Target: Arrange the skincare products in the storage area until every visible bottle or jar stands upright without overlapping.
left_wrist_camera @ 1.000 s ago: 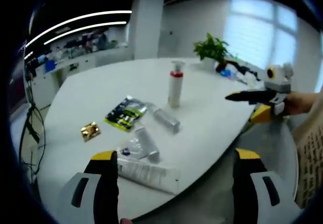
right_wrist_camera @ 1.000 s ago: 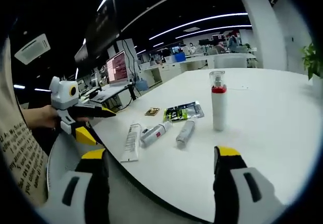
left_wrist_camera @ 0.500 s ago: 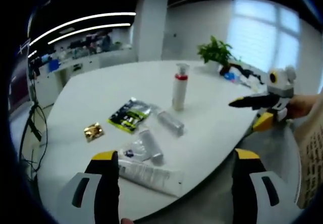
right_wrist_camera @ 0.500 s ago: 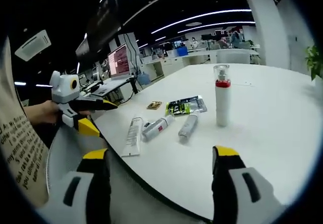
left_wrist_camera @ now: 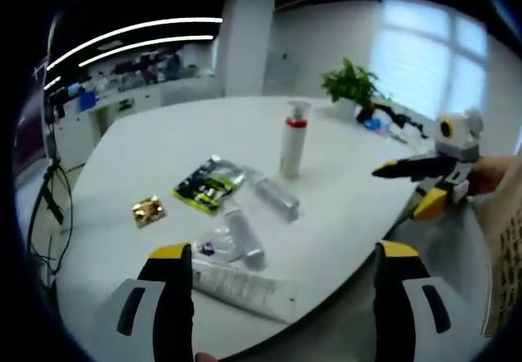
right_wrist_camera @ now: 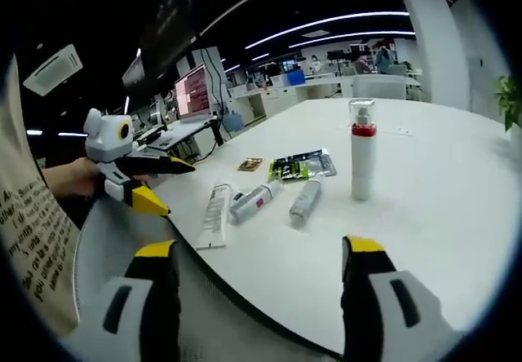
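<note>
A white pump bottle [left_wrist_camera: 292,146] [right_wrist_camera: 362,161] with a red collar stands upright on the white table [left_wrist_camera: 163,146] [right_wrist_camera: 440,215]. Nearer the edge lie a silver tube [left_wrist_camera: 276,197] [right_wrist_camera: 304,200], a white bottle with a red label [left_wrist_camera: 241,236] [right_wrist_camera: 255,201] and a flat white tube [left_wrist_camera: 241,284] [right_wrist_camera: 214,215], all on their sides. My left gripper [left_wrist_camera: 276,313] [right_wrist_camera: 145,181] is open at the table's edge, holding nothing. My right gripper [right_wrist_camera: 253,309] [left_wrist_camera: 412,178] also stands open and empty, off the table's rim.
A green-and-silver sachet [left_wrist_camera: 205,184] [right_wrist_camera: 300,166] and a small gold packet [left_wrist_camera: 147,209] [right_wrist_camera: 249,165] lie flat beyond the tubes. A potted plant [left_wrist_camera: 351,85] stands at the far side. Desks with monitors [right_wrist_camera: 192,97] fill the room behind.
Both views have drifted slightly; the products have not moved. In each view the other gripper sits a little lower.
</note>
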Motion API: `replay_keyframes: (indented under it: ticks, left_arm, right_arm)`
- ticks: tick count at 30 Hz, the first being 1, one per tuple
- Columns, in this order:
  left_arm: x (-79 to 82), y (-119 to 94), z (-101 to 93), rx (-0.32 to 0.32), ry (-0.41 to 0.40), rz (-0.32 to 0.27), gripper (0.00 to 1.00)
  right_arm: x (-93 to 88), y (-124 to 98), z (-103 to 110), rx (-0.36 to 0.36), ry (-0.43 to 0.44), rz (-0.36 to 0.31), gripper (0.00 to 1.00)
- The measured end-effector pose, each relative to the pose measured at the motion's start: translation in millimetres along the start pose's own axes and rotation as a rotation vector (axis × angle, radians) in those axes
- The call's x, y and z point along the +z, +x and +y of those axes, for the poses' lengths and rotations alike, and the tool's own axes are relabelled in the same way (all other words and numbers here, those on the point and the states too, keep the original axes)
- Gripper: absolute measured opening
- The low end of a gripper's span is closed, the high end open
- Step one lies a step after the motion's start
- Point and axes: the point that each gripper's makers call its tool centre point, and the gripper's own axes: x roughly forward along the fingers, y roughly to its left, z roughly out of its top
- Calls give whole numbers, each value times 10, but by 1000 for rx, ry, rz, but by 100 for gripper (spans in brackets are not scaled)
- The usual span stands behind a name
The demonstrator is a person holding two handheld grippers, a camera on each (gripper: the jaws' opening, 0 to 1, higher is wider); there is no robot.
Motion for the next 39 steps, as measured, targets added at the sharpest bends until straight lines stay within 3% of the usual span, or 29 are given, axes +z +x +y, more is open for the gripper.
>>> replay_keyframes:
  ticks: [26,39]
  left_arm:
    - [85,277,145,3,28,31,90]
    - [28,456,251,31,27,124,86]
  right_arm:
    - [-72,38,-14,-5,-1,37,81]
    - [-74,38,-52,-23,-1,24,81]
